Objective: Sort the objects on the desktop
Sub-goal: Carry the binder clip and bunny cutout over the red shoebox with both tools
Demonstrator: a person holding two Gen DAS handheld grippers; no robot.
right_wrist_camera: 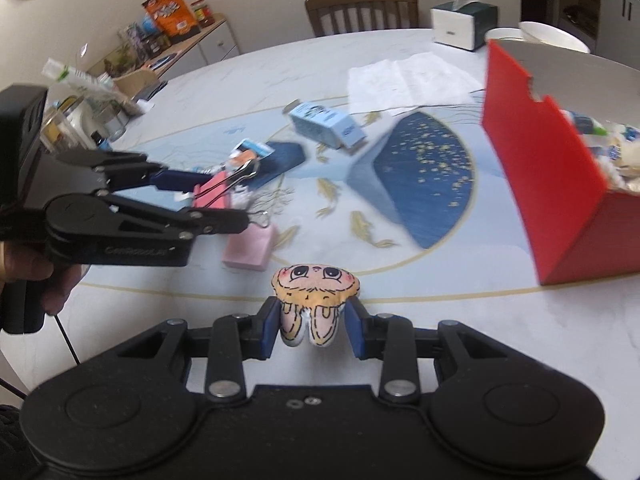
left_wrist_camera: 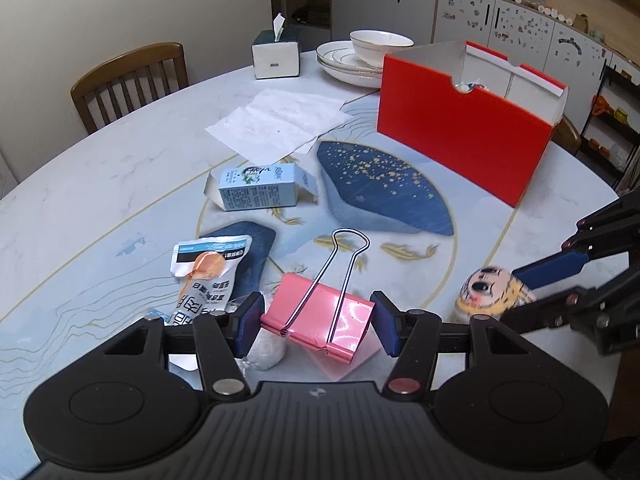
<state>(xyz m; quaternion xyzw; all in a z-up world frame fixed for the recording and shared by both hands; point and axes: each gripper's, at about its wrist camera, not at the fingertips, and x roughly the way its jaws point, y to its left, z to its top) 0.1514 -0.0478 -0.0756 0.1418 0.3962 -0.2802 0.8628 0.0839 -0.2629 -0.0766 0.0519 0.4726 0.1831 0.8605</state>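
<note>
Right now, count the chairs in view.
1 wooden chair at the table's far side, near the tissue box. Others may be hidden outside both views.

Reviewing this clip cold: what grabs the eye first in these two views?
The pink binder clip sits between the fingers of the left gripper, its wire handles pointing away. The right gripper clasps a small cartoon-face plush toy just above the table. Behind them stands a tall red box, open at the top, with items inside.
</note>
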